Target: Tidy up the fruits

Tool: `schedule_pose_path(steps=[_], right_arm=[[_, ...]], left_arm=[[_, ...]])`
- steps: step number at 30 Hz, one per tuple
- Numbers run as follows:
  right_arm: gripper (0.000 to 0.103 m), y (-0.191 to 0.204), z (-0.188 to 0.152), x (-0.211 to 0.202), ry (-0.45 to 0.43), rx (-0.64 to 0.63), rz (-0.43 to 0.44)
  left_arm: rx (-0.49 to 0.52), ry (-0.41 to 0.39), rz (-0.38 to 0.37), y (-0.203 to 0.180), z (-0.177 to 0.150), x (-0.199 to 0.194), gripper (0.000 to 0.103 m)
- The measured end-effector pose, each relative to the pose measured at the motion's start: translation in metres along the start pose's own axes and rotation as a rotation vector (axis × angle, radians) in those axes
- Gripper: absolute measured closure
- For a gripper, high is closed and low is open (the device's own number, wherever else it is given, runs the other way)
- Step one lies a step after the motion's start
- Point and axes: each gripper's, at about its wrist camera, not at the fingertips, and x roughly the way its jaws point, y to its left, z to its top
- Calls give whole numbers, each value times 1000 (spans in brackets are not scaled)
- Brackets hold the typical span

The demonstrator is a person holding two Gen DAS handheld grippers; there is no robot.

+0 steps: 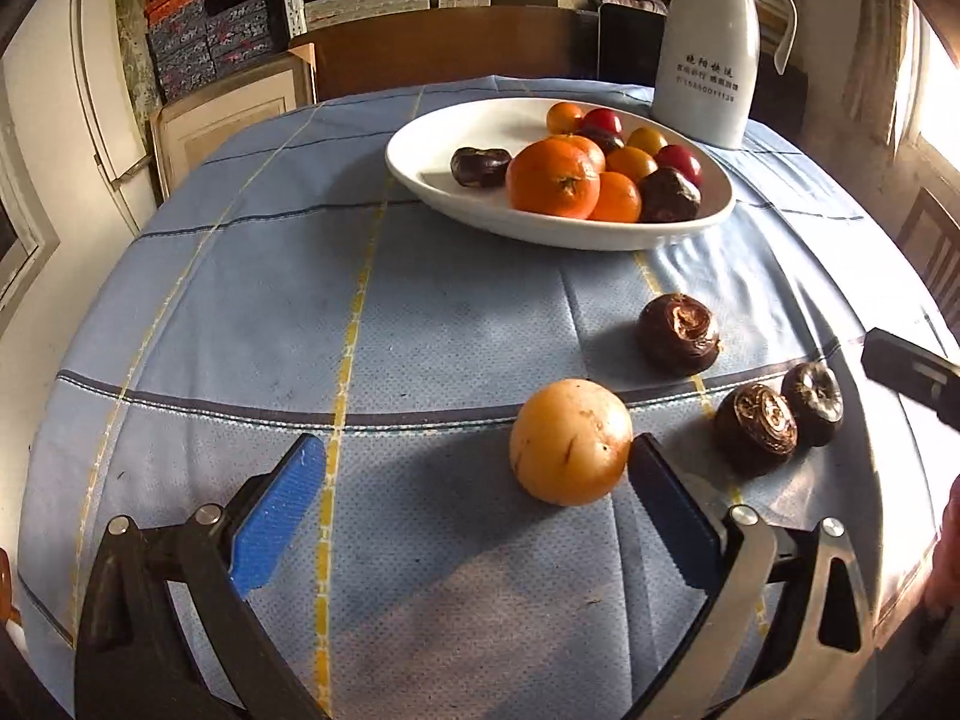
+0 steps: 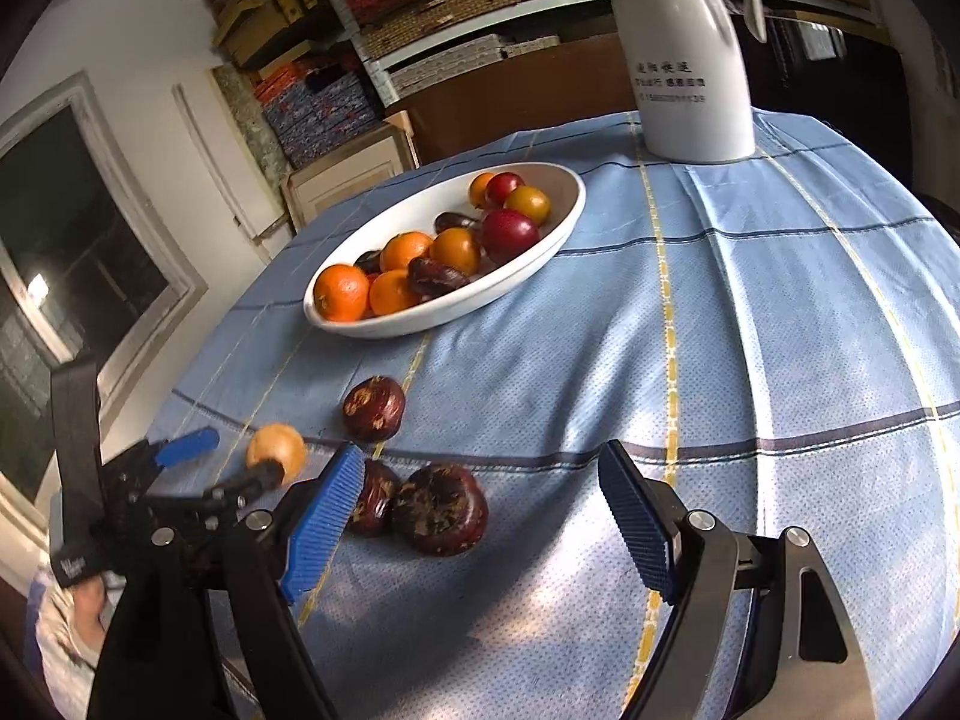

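A pale yellow-orange fruit lies on the blue checked cloth between the pads of my open left gripper, right beside the right-hand pad. Three dark brown fruits lie to its right. In the right wrist view, my right gripper stands open over two of them: the larger dark fruit is between its fingers, apart from both pads, and the smaller one sits by the left pad. The left gripper shows there around the yellow fruit.
A white oval bowl at the back holds oranges, small red and yellow fruits and dark ones. A tall white jug stands behind it. Shelves with boxes fill the background. The table edge curves close on the left.
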Motion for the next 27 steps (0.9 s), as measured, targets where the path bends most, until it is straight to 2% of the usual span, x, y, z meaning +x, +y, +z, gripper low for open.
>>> schedule_pose_path(steps=[6, 11, 16, 19, 20, 21, 22, 23, 24, 27], right_arm=[[28, 21, -12, 1, 38, -121, -1], [45, 21, -13, 10, 82, -129, -22], [48, 24, -15, 18, 110, -149, -35], [54, 30, -16, 27, 146, -177, -54], [60, 33, -15, 28, 139, -191, -66], [61, 35, -15, 30, 140, -203, -80], [61, 37, -15, 32, 138, -212, -92], [62, 38, -15, 32, 137, -219, -98], [62, 37, -15, 31, 135, -219, -97], [62, 31, -14, 28, 128, -190, -79]], left_arm=[[74, -7, -5, -16, -2, 0, 4], [68, 18, -18, -18, -1, 5, 4], [87, 24, -24, -23, -1, 8, 4], [99, 27, -26, -27, 1, 11, 4], [100, 30, -28, -27, 1, 12, 5], [100, 39, -36, -27, 2, 14, 10], [97, 47, -62, -28, 2, 16, 25], [82, 48, -110, -26, 3, 15, 33], [76, 38, -105, -25, 2, 13, 43], [70, 28, -114, -24, 2, 11, 62]])
